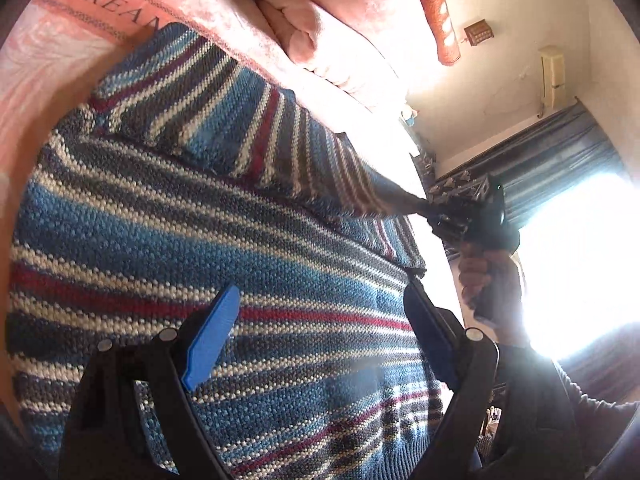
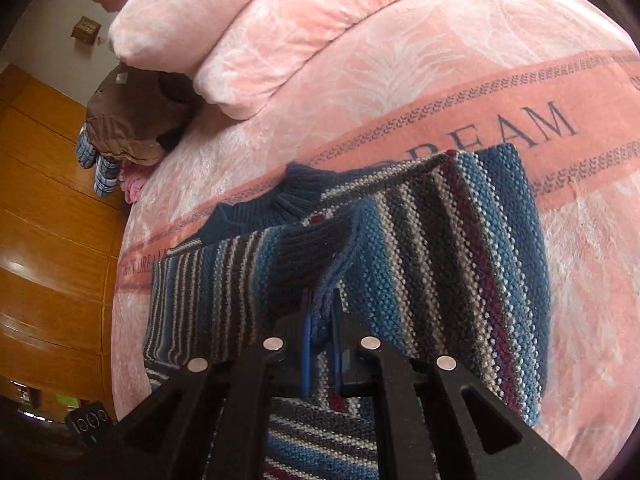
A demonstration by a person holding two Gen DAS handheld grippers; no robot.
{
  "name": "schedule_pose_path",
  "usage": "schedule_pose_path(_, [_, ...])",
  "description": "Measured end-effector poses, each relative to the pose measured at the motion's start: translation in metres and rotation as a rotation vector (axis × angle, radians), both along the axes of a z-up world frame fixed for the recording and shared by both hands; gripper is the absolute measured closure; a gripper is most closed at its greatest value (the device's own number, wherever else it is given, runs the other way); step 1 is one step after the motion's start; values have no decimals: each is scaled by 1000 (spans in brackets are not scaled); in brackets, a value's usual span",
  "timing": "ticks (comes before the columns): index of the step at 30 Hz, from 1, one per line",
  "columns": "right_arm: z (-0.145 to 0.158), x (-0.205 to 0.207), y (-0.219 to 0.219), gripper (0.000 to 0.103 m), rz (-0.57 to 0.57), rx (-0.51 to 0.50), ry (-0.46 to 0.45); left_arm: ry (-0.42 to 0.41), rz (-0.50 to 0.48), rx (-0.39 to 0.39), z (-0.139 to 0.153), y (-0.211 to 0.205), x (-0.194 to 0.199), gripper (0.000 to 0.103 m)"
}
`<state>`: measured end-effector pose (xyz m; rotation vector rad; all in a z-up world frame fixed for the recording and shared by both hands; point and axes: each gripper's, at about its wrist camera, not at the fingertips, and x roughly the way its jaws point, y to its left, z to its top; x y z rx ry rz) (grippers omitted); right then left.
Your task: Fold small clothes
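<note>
A knitted sweater [image 1: 168, 216] striped in blue, white, grey and red lies on a pink bed blanket [image 1: 52, 52]. In the left wrist view my left gripper [image 1: 320, 320] stands open just above the sweater's body, holding nothing. One blue pad [image 1: 212, 336] shows on the left finger. My right gripper [image 1: 394, 198], held by a hand [image 1: 488, 276], is shut on the sleeve's dark cuff and holds the sleeve lifted across the body. In the right wrist view the right gripper [image 2: 320, 320] pinches knit fabric of the sweater [image 2: 440, 240]. The dark collar [image 2: 280, 200] lies beyond.
Pink pillows [image 2: 224, 28] are stacked at the head of the bed. A brown garment pile [image 2: 132, 120] with checked cloth sits at the bed's edge beside a wooden wardrobe [image 2: 48, 208]. A bright window [image 1: 580, 256] and dark curtain [image 1: 552, 160] are to the right.
</note>
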<state>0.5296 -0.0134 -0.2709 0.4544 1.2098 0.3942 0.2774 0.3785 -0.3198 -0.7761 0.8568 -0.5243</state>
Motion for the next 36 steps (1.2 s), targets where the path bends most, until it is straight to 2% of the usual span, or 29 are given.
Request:
schedule_pose_path(1, [-8, -1, 0, 95, 8, -12, 14, -9, 5, 9, 4, 3, 6, 20])
schedule_pose_path(4, [-21, 0, -7, 82, 15, -48, 64, -32, 7, 17, 25, 15, 38, 19])
schedule_pose_path(7, [2, 7, -25, 82, -28, 43, 2, -47, 1, -3, 46, 29, 84, 14])
schedule_pose_path(9, [12, 20, -24, 82, -23, 103, -17, -24, -32, -22, 48, 30, 122, 13])
schedule_pose_path(12, [-5, 40, -4, 82, 51, 175, 40, 68, -48, -28, 29, 33, 171, 13])
schedule_pose_path(14, [-29, 48, 8, 83, 81, 166, 103, 143, -26, 14, 7, 33, 192, 15])
schedule_pose_path(15, [-39, 49, 11, 88, 77, 135, 114, 183, -20, 35, -6, 34, 198, 15])
schedule_pose_path(16, [-46, 49, 9, 100, 69, 127, 113, 224, -23, 50, -18, 35, 203, 15])
schedule_pose_path(17, [-48, 49, 4, 103, 58, 138, 113, 239, -21, 62, -23, 37, 203, 23])
schedule_pose_path(18, [-46, 46, -1, 103, 42, 160, 110, 228, -24, 60, -20, 38, 203, 24])
schedule_pose_path(20, [-34, 34, -4, 90, 54, 171, 78, 182, -46, 60, -6, 37, 191, 24])
schedule_pose_path(22, [-25, 18, -2, 89, 100, 237, 74, 123, -108, -4, 7, 33, 172, 24])
schedule_pose_path(24, [-24, 4, 7, 89, 155, 224, 70, 108, -180, -46, 8, 21, 156, 23])
schedule_pose_path(25, [-31, 1, 10, 89, 161, 194, 87, 126, -201, -21, 2, 13, 151, 23])
schedule_pose_path(27, [-49, -1, 10, 98, 152, 145, 119, 202, -223, 57, -22, 1, 151, 24])
schedule_pose_path(28, [-50, -2, 6, 103, 134, 146, 121, 185, -219, 73, -23, -1, 149, 25])
schedule_pose_path(30, [-37, -11, -3, 93, 102, 191, 116, 187, -197, 68, -16, 1, 147, 23])
schedule_pose_path(31, [-27, -18, -9, 79, 87, 217, 95, 181, -182, 41, -11, 5, 142, 22])
schedule_pose_path(34, [-20, -36, -36, 79, 42, 204, 82, 146, -179, -19, 4, 16, 114, 16])
schedule_pose_path(36, [-39, -38, -59, 83, -14, 133, 136, 164, -178, 5, 5, 22, 95, 14])
